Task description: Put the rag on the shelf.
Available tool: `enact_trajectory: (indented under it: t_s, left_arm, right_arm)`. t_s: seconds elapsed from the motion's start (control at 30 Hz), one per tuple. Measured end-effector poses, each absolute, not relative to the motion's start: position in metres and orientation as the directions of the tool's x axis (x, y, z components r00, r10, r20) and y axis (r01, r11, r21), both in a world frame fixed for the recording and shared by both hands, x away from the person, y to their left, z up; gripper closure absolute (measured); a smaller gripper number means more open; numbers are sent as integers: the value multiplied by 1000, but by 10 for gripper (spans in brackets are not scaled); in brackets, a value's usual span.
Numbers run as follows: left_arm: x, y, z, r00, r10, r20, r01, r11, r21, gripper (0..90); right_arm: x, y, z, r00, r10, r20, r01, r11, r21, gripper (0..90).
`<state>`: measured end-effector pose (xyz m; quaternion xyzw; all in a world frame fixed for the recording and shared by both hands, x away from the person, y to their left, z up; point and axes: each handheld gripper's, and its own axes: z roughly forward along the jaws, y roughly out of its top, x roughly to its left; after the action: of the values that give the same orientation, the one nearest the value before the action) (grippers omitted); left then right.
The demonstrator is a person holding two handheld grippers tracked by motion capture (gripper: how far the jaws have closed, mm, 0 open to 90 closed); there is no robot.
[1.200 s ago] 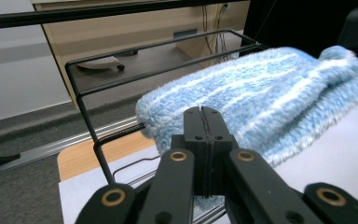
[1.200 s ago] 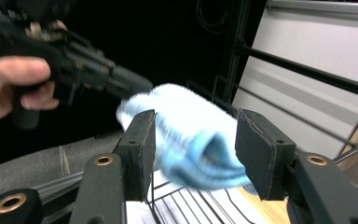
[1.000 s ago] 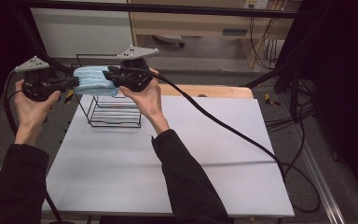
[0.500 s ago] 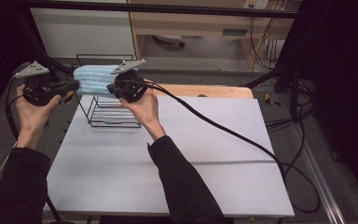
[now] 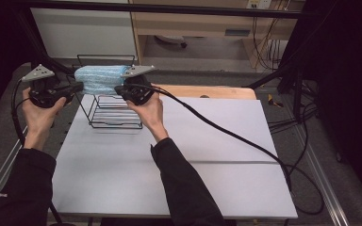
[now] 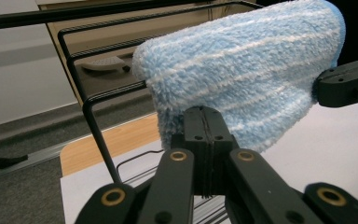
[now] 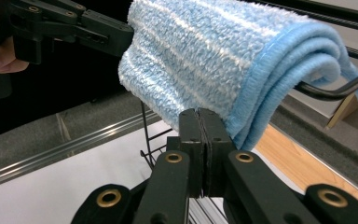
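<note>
High view: a folded blue towel (image 5: pixel 101 79) was draped over the top bar of a black wire rack (image 5: pixel 111 110), which stood at the far left part of the white tabletop (image 5: pixel 207 155). The left gripper (image 5: pixel 78 87) was held at the towel's left end and the right gripper (image 5: pixel 119 89) at its right end, each carried in one of the person's hands, with dark sleeves entering from the bottom edge. A black cable (image 5: pixel 226 134) was trailed from the right gripper across the tabletop to its right edge.

Left gripper view: the jaws of the left gripper (image 6: pixel 204 122) were pressed together, and their tips were set against the lower edge of the towel (image 6: pixel 247 70); whether cloth was caught between them could not be told. The rack's wire bars (image 6: pixel 98 93) were seen behind and to the left of the towel, and the tip of the right gripper (image 6: pixel 318 88) was seen against the towel's far end.

Right gripper view: the jaws of the right gripper (image 7: pixel 200 123) were likewise pressed together at the towel's (image 7: pixel 200 56) lower folded edge, where a pinch on the cloth could not be confirmed. The towel's layered fold was hung over a rack bar (image 7: pixel 335 91), and the left gripper (image 7: pixel 129 33) was met at its far end.
</note>
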<state>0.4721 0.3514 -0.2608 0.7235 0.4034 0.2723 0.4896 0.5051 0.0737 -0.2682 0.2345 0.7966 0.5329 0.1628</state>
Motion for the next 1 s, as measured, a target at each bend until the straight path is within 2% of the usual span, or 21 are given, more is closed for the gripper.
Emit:
enact_trajectory:
  t_s: [0.23, 0.5, 1.0]
  left_arm:
    - [466, 356, -258, 530, 848, -22, 303, -165, 939, 858]
    - [460, 355, -252, 537, 842, -54, 334, -154, 930, 708]
    - [444, 353, -231, 519, 855, -18, 307, -166, 937, 484]
  right_arm:
    - [500, 72, -264, -843, 537, -10, 185, 307, 933, 849]
    - [491, 65, -252, -844, 536, -10, 175, 293, 940, 756]
    - [480, 45, -225, -837, 547, -10, 163, 266, 950, 572]
